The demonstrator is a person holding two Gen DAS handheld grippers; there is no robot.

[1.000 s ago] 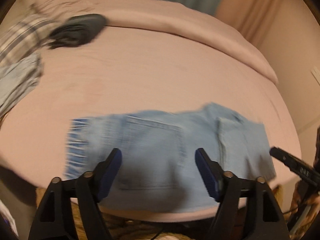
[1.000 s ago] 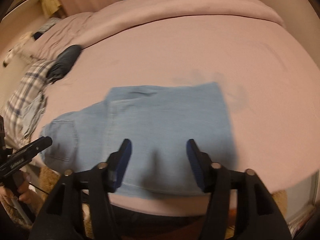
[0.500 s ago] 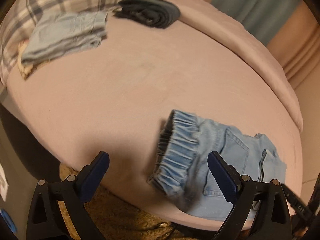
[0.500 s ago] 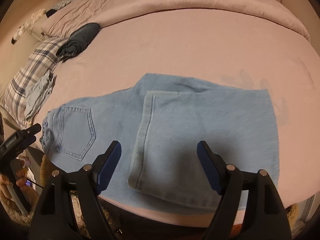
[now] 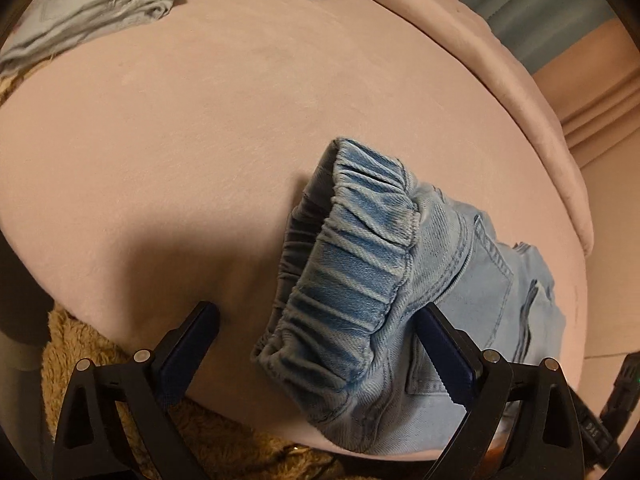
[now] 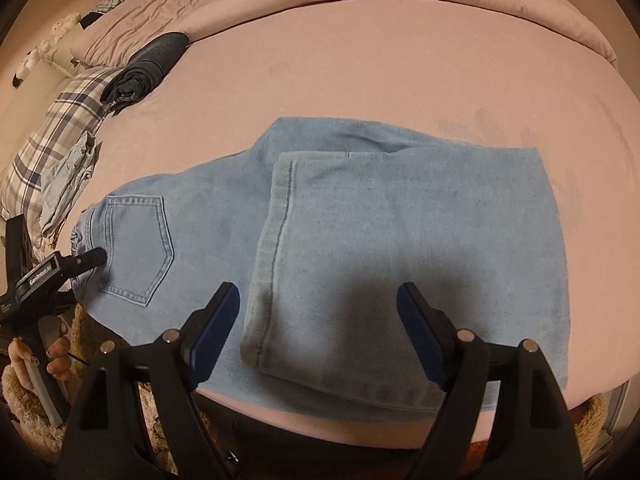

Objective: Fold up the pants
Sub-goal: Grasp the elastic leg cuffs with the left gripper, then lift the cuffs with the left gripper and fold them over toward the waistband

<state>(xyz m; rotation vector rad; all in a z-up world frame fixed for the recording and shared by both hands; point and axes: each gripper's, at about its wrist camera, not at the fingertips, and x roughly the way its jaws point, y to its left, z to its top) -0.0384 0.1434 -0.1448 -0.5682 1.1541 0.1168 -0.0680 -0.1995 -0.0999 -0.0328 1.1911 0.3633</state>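
Pink bed (image 6: 360,60) carries light-blue pants (image 6: 360,240), legs folded over, near its front edge. Left gripper (image 5: 316,336) gapes around the waistband (image 5: 360,264); right gripper (image 6: 320,320) hovers open above the hem.

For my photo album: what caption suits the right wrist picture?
Open right claw hovering over half-folded light blue jeans on a pink bed.

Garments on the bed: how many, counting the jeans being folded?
3. Light jeans at the near edge; dark rolled garment far left; crumpled pale-blue one on the plaid bedding. More may be hidden.
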